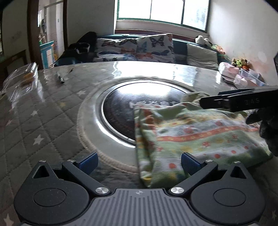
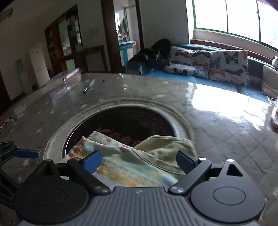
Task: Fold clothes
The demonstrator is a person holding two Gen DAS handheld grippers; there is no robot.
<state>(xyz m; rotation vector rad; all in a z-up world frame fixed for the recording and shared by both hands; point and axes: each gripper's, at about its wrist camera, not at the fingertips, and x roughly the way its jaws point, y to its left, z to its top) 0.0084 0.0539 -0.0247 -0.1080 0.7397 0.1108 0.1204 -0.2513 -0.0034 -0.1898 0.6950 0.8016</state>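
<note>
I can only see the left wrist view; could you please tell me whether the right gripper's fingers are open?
Observer: Yes, the right gripper is open, its fingers wide apart above the patterned garment.
Operator: Thanks. Which finger is nearest the plain green fold?
Observer: Its right finger; the plain green fold lies just ahead of it.

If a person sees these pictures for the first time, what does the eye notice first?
First, the colourful patterned cloth, lying folded on the table and partly over the round dark plate set in its middle. Next, both grippers, left and right, open beside the cloth. Behind the table, butterfly cushions lie under a bright window.
</note>
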